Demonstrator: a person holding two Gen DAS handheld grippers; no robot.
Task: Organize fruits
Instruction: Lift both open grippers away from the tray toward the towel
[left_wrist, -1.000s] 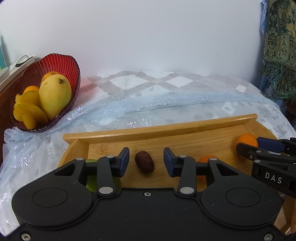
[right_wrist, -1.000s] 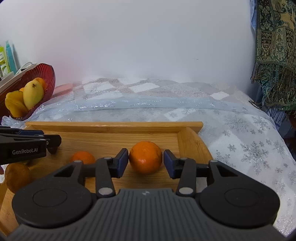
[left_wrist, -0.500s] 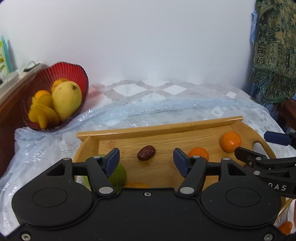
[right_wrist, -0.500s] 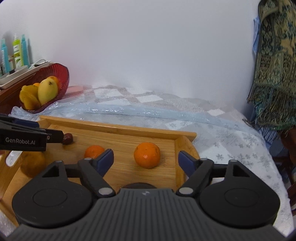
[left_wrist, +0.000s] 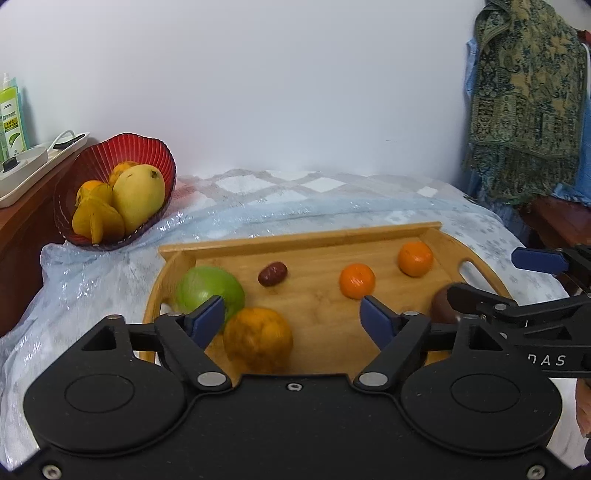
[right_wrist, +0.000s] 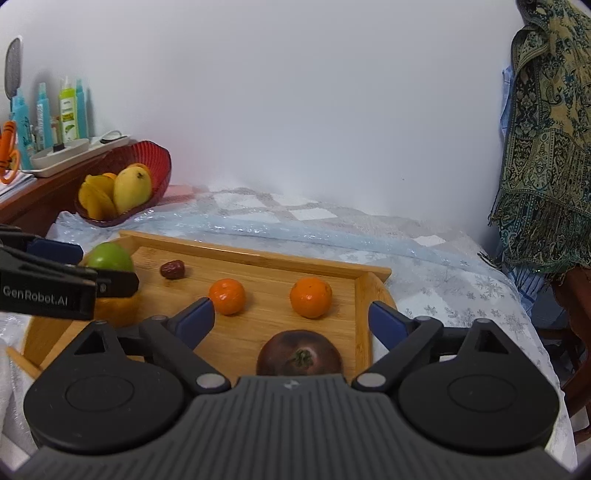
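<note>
Now both grippers' jaws stand released above the tray (left_wrist: 295, 242) of fruit; the bowl (left_wrist: 92, 166) holds mangoes.

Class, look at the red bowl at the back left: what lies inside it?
The red bowl holds a yellow mango, yellow starfruit in front and an orange fruit behind. Its bottom is covered by the fruit, so anything underneath stays unseen.

"GenRobot.AI" on the left gripper (right_wrist: 107, 275), "DAS" on the right gripper (left_wrist: 491, 275)
</note>
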